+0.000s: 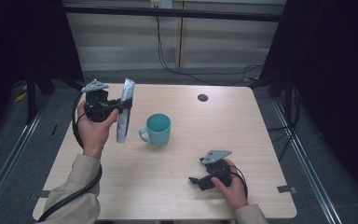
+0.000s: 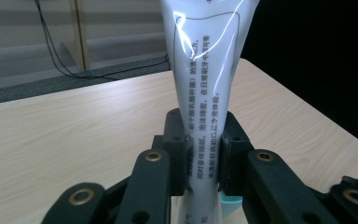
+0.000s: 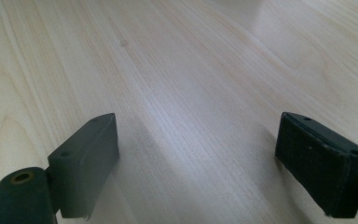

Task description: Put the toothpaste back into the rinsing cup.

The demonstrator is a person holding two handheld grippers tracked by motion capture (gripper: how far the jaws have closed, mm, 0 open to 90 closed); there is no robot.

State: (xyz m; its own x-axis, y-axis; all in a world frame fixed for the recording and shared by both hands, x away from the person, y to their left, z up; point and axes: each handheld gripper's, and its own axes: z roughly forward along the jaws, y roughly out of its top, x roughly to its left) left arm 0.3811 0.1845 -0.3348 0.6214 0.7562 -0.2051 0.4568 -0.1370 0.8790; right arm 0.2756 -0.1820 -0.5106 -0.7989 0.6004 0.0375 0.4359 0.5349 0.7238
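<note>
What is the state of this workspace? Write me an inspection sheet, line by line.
Surface: light wood table, bare grain, with a dark round hole near its far edge.
Job's things: white tube with printed text, held upright above the table; teal mug standing upright beside it, handle toward the tube.
Clutter: nothing seen.
Grippers: left hand-held gripper shut on the tube's narrow part; right hand-held gripper open, low over bare wood near the table's near right corner.
Cables: black cable trailing from the left hand-held gripper along the sleeve; black wires on the floor behind the table.
Surroundings: grey floor, pale wall panels, dark curtains at both sides.
</note>
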